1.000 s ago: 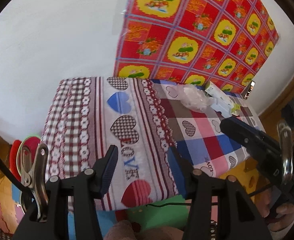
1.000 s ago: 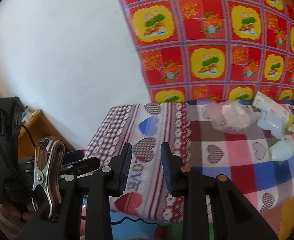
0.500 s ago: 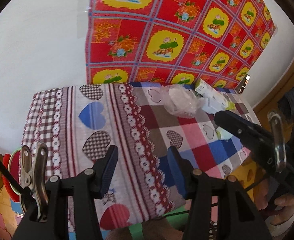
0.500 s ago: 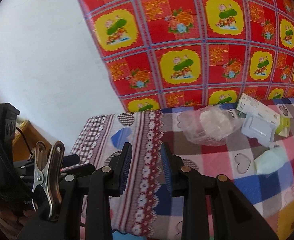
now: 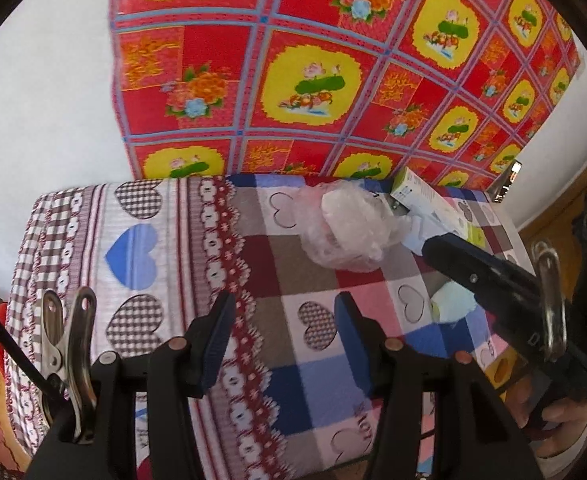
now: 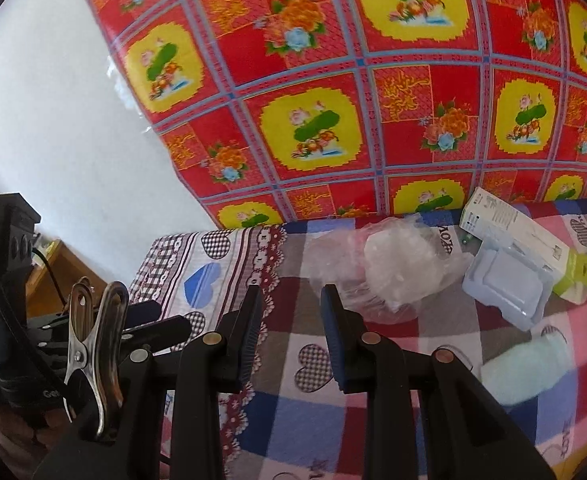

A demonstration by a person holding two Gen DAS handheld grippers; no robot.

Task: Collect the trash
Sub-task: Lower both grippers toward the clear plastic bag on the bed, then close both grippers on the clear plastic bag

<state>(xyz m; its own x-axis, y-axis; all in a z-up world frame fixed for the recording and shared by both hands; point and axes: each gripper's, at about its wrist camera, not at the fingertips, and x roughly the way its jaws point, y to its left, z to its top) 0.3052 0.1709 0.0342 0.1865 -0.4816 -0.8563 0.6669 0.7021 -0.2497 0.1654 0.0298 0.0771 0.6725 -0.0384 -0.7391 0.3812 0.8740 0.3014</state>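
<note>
A crumpled clear plastic bag [image 5: 345,228] [image 6: 393,268] lies on the heart-patterned tablecloth [image 5: 173,248] [image 6: 293,408]. Right of it are a white and green carton [image 6: 529,240] [image 5: 425,196], a pale blue plastic tray [image 6: 505,284] and a pale green wad [image 6: 525,368] [image 5: 451,306]. My left gripper [image 5: 283,320] hovers open over the near part of the table, nothing between its fingers. My right gripper [image 6: 291,312] is also open and empty, just short of the bag. Seen from the left wrist, the right gripper [image 5: 433,246] comes in from the right, its tip beside the bag.
A red and yellow floral sheet [image 5: 333,72] hangs on the white wall behind the table. A dark phone-like object [image 5: 507,182] leans at the far right corner. A hand [image 5: 553,432] grips the right tool. Wooden furniture [image 6: 49,272] stands left of the table.
Both grippers have moved forward over the table toward the trash; the bag, carton and wad look larger and nearer. Jaw gaps are unchanged.
</note>
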